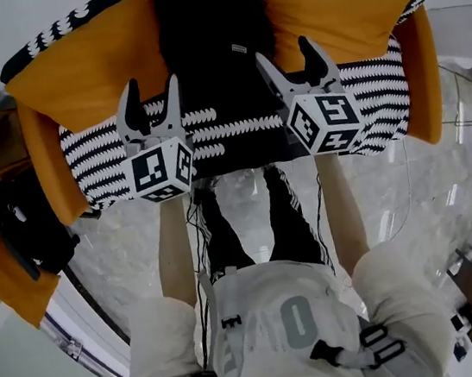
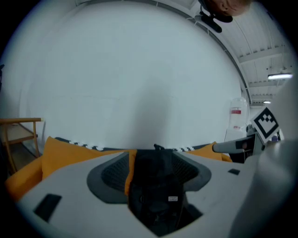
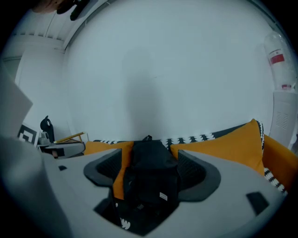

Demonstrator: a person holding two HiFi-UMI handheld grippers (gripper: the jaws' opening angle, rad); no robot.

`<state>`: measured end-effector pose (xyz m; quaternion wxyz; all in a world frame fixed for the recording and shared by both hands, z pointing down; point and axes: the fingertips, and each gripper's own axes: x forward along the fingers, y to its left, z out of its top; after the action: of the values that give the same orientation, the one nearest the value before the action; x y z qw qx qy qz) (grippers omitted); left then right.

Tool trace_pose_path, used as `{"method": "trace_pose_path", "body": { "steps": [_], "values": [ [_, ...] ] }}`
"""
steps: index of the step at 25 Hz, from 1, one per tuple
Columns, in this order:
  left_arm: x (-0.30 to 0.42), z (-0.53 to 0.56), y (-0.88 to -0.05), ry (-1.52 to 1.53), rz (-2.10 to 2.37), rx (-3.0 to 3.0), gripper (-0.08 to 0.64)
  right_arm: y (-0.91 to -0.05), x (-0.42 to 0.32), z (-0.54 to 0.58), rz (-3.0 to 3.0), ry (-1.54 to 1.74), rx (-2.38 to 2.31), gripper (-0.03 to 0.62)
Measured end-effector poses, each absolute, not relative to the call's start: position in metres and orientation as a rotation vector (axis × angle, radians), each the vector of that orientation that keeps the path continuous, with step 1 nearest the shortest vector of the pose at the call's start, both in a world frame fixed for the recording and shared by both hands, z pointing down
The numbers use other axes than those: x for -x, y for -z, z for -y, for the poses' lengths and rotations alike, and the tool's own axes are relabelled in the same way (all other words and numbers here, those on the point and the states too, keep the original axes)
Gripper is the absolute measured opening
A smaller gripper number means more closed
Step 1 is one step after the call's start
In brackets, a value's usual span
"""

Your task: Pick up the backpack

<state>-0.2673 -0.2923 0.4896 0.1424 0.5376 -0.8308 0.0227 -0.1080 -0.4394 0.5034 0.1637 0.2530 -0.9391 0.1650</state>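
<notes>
Approach step: black backpack (image 1: 212, 47) stands mid-sofa (image 1: 100, 150) against its backrest, left gripper (image 1: 151, 86) and right gripper (image 1: 284, 53) both spread wide, empty, over the sofa's front; next, probably reach in and clamp its top.

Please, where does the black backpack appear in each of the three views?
Head view: backpack at top centre, ahead of both grippers.
Left gripper view: backpack at bottom centre.
Right gripper view: backpack at bottom centre, slightly left.
Shared landmark: the orange cushions on both sides of it.
</notes>
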Motion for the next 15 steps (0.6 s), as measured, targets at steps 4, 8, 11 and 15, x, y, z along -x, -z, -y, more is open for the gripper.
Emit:
{"method": "trace_pose_path", "body": {
  "steps": [4, 8, 11, 15],
  "values": [
    [0.280, 0.318, -0.578, -0.105, 2.314, -1.472, 0.272, -0.581, 0.118, 0.477, 2.593, -0.481, -0.733, 0.367],
    [0.287, 0.331, -0.664, -0.129, 2.228, -1.396, 0.272, -0.657, 0.126, 0.492, 2.508, -0.518, -0.725, 0.365],
    [0.293, 0.333, -0.725, -0.118, 2.161, -1.330, 0.272, -0.713, 0.132, 0.491, 2.437, -0.552, -0.712, 0.365],
    [0.299, 0.355, -0.792, -0.192, 2.092, -1.299, 0.272, -0.783, 0.137, 0.507, 2.342, -0.555, -0.700, 0.365]
  ]
}}
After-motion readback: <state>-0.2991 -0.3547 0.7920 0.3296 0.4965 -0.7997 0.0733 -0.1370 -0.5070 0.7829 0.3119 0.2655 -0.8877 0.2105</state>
